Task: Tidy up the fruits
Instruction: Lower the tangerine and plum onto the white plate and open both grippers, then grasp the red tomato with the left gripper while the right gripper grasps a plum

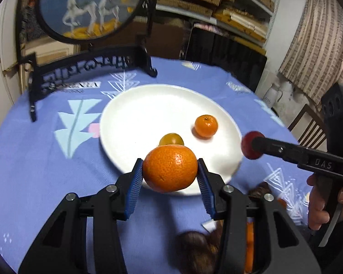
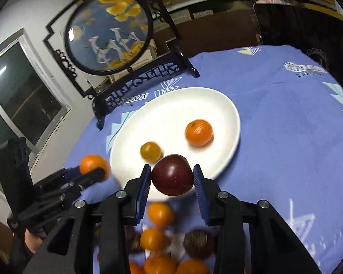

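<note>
Fruit in left gripper: large orange mandarin (image 1: 170, 168), clamped between both blue pads of the left gripper (image 1: 170, 173), held above the near rim of the white plate (image 1: 130, 114).
Fruit in right gripper: dark red plum (image 2: 172, 175), pinched between the pads of the right gripper (image 2: 172, 178), hanging over the plate's near edge.
Claw state, left: jaws closed to the width of the mandarin, pads pressing both its sides; nothing else held.
Claw state, right: jaws closed to the width of the plum; the right pad's contact is hard to confirm through motion blur.
Fruit already placed: small orange mandarin (image 2: 199, 132) on the right part of the plate; small yellow-green fruit (image 2: 150, 151) near the plate's near edge, well apart from it.
Fruit still waiting: cluster of oranges (image 2: 156, 238) and brown round fruits (image 2: 199, 243) on the blue tablecloth (image 2: 285, 137), near side, below the right gripper.
Surroundings: round painted screen on a black stand (image 2: 108, 30) at the far left of the table.
Step in hand: transport, judged; both grippers carry fruit toward the plate, neither released.
Next move calls for: lowering each fruit onto bare plate surface, probably the far or left area, then opening the jaws slowly.
Caution: round fruit may roll toward the rim or knock the placed pieces; the two grippers sit close and need separate landing spots.
</note>
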Demonstrator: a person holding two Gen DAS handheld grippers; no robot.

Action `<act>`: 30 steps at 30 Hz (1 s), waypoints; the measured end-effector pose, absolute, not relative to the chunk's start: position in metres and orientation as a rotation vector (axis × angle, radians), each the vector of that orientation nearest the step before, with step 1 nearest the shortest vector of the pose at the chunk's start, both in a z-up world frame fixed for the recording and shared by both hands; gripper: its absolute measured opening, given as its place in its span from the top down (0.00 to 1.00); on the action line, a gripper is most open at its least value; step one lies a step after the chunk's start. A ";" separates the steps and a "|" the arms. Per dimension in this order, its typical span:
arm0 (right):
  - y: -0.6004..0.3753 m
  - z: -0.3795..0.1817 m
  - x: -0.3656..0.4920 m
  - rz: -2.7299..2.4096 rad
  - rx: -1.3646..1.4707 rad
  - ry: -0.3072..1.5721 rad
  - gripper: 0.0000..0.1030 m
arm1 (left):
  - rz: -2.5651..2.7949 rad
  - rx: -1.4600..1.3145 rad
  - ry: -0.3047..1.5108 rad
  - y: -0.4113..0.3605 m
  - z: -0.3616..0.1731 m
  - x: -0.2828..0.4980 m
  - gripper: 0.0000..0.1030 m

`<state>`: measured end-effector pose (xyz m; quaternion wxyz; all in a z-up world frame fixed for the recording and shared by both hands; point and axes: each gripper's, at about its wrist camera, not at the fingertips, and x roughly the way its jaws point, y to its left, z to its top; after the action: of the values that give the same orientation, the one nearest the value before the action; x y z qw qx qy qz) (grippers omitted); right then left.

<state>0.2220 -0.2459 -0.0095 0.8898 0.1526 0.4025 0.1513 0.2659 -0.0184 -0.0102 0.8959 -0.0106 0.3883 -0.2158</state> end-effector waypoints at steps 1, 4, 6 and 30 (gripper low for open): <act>-0.245 -0.011 0.230 0.312 0.317 0.834 0.58 | -0.446 -0.014 0.823 -0.023 -0.015 0.274 0.55; -0.250 -0.008 0.228 0.291 0.336 0.792 0.41 | -0.435 -0.023 0.815 -0.022 -0.017 0.276 0.38; -0.251 -0.007 0.220 0.296 0.327 0.784 0.41 | -0.425 -0.014 0.789 -0.018 -0.014 0.266 0.30; -0.286 -0.031 0.048 0.186 0.239 0.727 0.41 | -0.553 0.285 0.878 -0.023 -0.067 0.114 0.58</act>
<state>0.0479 -0.2858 -0.0307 0.9234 0.1166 0.3543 0.0907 0.1136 -0.0233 -0.0674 0.8587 0.1359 0.4181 -0.2633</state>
